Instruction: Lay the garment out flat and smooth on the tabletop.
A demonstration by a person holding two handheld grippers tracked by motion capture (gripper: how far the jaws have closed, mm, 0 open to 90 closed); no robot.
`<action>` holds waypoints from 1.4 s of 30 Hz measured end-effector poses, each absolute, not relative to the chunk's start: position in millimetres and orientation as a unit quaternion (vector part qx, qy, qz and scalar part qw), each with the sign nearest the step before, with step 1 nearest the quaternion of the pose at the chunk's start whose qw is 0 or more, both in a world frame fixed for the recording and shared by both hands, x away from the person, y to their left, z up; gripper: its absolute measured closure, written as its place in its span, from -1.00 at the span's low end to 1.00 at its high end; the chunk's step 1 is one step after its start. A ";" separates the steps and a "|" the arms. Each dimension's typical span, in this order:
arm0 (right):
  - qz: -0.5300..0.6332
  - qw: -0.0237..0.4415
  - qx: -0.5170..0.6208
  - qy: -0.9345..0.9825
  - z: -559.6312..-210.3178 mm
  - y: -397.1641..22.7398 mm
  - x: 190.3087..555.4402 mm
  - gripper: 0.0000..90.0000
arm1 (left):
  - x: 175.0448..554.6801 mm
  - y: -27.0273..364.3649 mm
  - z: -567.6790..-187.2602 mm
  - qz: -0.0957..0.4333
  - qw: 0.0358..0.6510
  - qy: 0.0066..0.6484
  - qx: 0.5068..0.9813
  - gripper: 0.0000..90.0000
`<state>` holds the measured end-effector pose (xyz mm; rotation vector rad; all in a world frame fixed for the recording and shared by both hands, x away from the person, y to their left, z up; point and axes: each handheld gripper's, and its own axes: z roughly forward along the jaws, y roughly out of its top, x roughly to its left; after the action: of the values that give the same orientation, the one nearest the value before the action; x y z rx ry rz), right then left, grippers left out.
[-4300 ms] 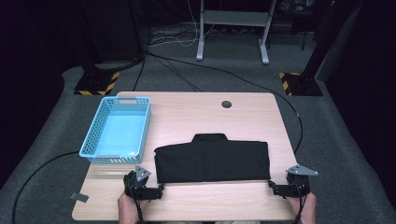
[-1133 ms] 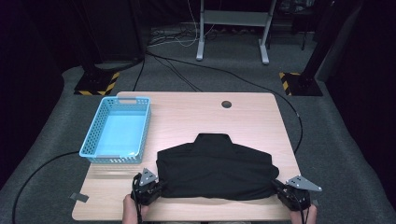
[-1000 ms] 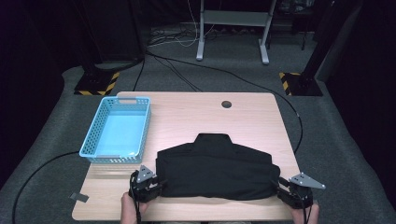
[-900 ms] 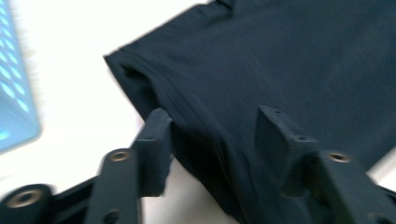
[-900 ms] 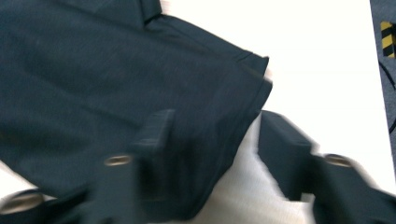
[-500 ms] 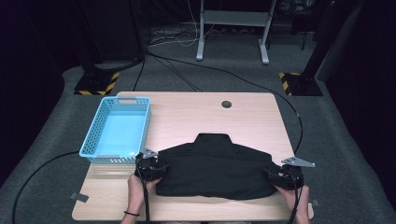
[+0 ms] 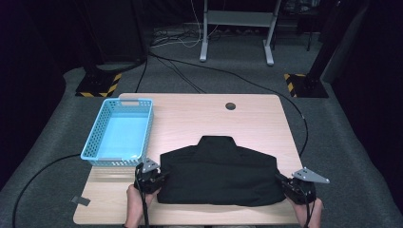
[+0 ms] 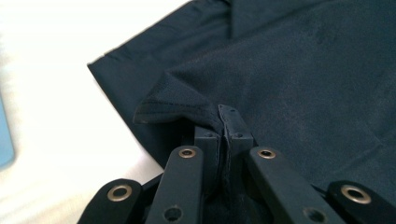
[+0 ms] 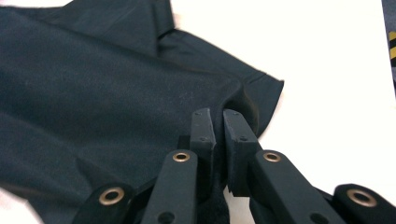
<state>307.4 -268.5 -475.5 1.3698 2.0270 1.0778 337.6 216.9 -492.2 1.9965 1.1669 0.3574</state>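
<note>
A black collared shirt (image 7: 218, 173) lies folded on the near half of the wooden table (image 7: 199, 114), collar toward the far side. My left gripper (image 7: 158, 178) is shut on the shirt's left edge; in the left gripper view its jaws pinch a raised fold of the black cloth (image 8: 187, 100), with the gripper (image 8: 227, 128) just above the table. My right gripper (image 7: 283, 183) is shut on the shirt's right edge, and the right gripper view has the gripper (image 9: 217, 123) clamped on the dark fabric (image 9: 116, 88) near the sleeve hem.
A light blue plastic basket (image 7: 121, 133), nothing in it, stands at the table's left side, just beyond my left gripper. A round cable hole (image 7: 230, 106) sits near the far edge. Cables (image 7: 199, 76) and stand feet lie on the grey floor behind.
Both grippers have moved forward from the near table edge, carrying the shirt's near edge up and over toward the collar. The shirt's outline is now shorter front to back.
</note>
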 end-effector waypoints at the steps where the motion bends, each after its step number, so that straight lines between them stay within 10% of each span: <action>1: 0.390 0.232 0.496 0.740 -475.9 -268.6 302.0 0.86 | 332.6 217.2 -492.5 0.139 0.390 0.456 0.788 0.94; 10: 0.344 0.207 0.499 0.768 -509.1 -264.8 288.5 0.87 | 324.2 208.0 -515.4 0.131 0.362 0.449 0.806 0.94; 26: 0.316 0.249 0.521 0.753 -509.5 -260.0 379.0 0.92 | 403.7 199.5 -507.0 0.150 0.353 0.485 0.786 0.94; 42: 0.349 0.277 0.481 0.755 -489.7 -263.9 293.7 0.94 | 329.0 213.7 -505.0 0.114 0.391 0.453 0.793 0.94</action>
<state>293.7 -263.9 -489.7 1.2929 2.0273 0.9372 329.0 213.7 -505.0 2.0130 1.1518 0.2903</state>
